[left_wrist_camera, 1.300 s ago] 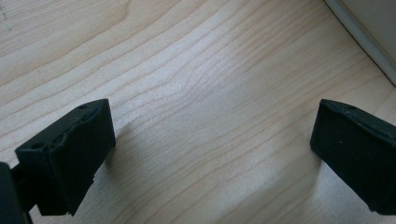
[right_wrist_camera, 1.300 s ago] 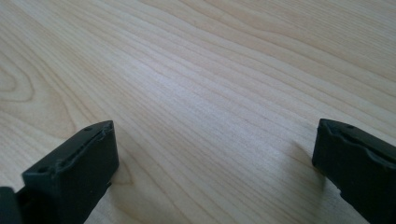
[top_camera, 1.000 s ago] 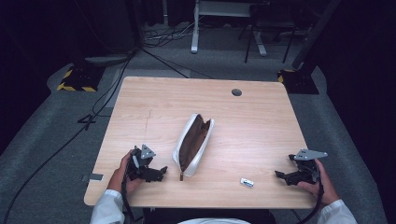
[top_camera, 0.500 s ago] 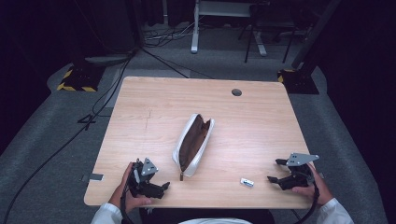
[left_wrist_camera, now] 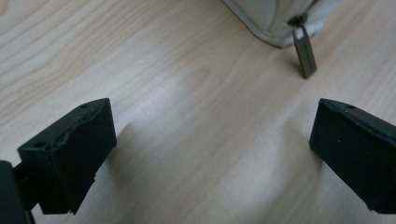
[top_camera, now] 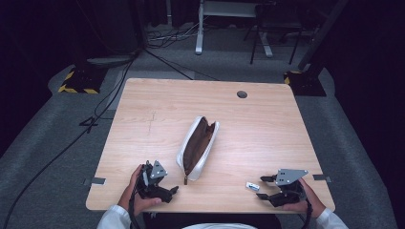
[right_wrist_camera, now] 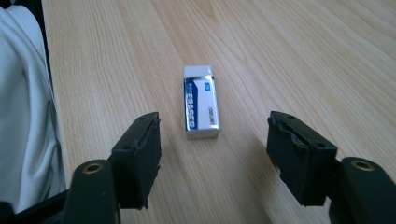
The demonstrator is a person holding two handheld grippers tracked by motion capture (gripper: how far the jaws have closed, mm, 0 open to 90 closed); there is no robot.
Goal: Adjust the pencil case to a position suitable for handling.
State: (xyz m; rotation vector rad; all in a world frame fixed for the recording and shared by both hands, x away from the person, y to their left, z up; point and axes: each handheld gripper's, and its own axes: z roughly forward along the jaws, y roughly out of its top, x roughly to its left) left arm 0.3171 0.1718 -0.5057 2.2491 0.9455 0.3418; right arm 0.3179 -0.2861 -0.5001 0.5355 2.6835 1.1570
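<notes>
Both grippers sit at the desk's [top_camera: 157,102] near edge, jaws spread wide, holding nothing. The left gripper [top_camera: 173,191] points at the zip pull [left_wrist_camera: 304,50] of the open white pencil case [top_camera: 197,147] mid-desk. The right gripper [top_camera: 261,187] faces a small eraser [right_wrist_camera: 201,107] just ahead, near the right corner.

A light wooden table [top_camera: 157,109] with a round hole [top_camera: 242,94] near its far edge is seen on grey carpet [top_camera: 43,143], where black cables [top_camera: 102,102] and a yellow-and-black striped base [top_camera: 76,88] are laid.
</notes>
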